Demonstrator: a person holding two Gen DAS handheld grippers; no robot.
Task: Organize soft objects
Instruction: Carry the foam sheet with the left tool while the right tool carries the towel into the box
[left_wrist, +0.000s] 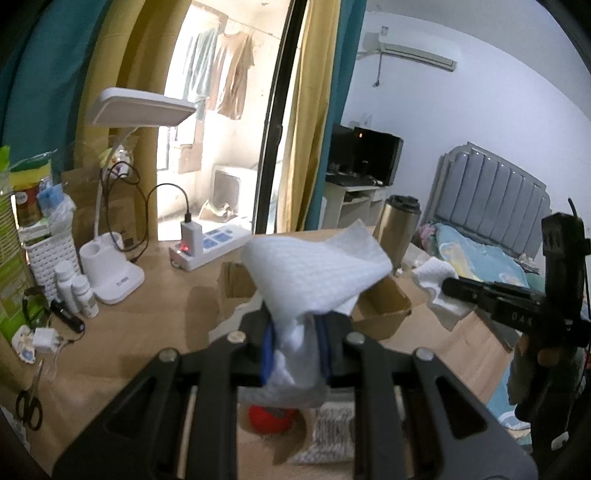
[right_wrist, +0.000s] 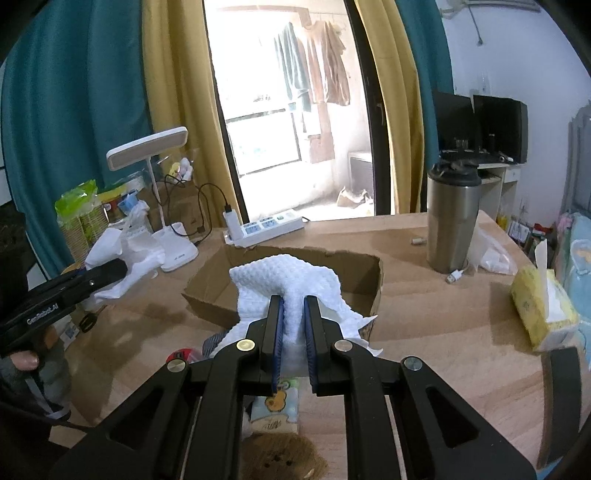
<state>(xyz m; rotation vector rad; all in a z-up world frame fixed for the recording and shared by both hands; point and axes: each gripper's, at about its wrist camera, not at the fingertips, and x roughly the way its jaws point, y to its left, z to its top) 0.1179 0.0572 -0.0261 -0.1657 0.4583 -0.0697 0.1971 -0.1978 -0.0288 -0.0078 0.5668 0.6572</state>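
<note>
Dimpled white paper towels, crumpled, clamped in left tongs (left_wrist: 295, 328) and right tongs (right_wrist: 294, 314); cardboard tray (right_wrist: 354, 264) at twelve o'clock.

The red round object (left_wrist: 271, 419) beneath the left gripper's black linkage is mostly hidden, so its kind cannot be told. The white textured cloth (right_wrist: 291, 291) covers part of the brown cardboard tray (right_wrist: 354, 266). The brown furry item (right_wrist: 280, 459) is cut off by the bottom edge. Labels on the small white bottles (left_wrist: 75, 288) are too small to read.
</note>
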